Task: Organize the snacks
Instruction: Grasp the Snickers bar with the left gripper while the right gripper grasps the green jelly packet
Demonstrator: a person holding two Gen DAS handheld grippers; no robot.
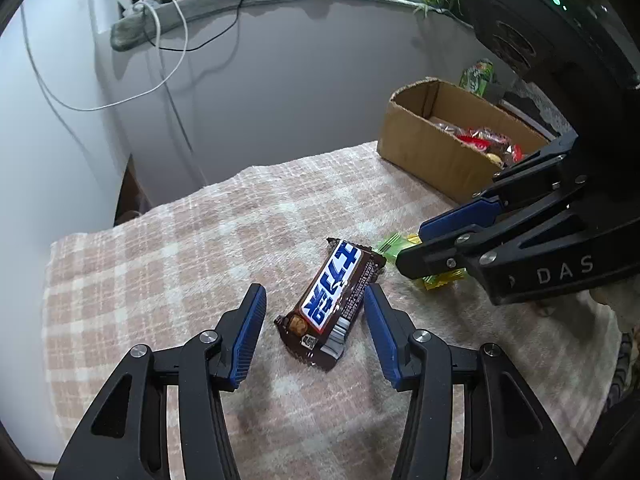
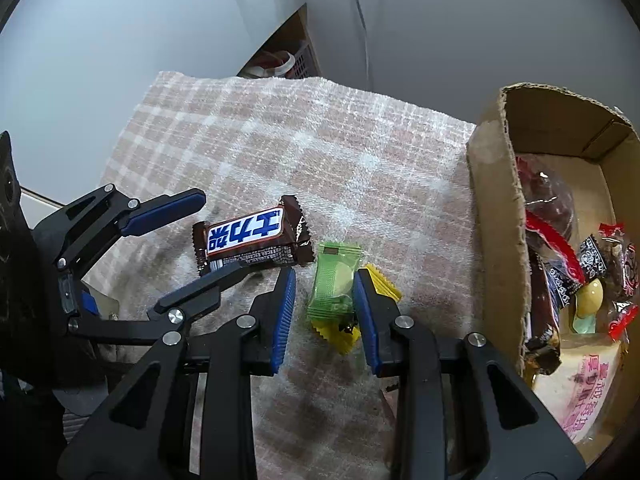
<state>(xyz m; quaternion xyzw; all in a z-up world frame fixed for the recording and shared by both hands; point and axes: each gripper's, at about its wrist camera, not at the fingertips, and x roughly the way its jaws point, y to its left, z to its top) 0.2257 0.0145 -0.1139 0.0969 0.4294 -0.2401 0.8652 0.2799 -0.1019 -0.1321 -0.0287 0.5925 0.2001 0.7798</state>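
A brown chocolate bar (image 1: 332, 300) (image 2: 248, 238) with a blue-and-white label lies flat on the checked cloth. My left gripper (image 1: 314, 292) (image 2: 222, 232) is open and straddles it; the right pad is next to the bar's edge and the left pad stands apart from it. A green wrapped candy (image 2: 334, 284) (image 1: 390, 242) lies on a yellow one (image 2: 384, 286) just right of the bar. My right gripper (image 2: 324, 274) (image 1: 412, 248) is open around the green candy, with a gap at the left pad. The cardboard box (image 2: 496, 208) (image 1: 424, 152) holds several wrapped snacks.
The pink-and-white checked cloth (image 1: 180, 248) (image 2: 320, 140) covers the surface and ends at its far and left edges near the grey wall. The two grippers are close side by side. A green packet (image 1: 476, 76) stands behind the box. Cables (image 1: 160, 60) hang on the wall.
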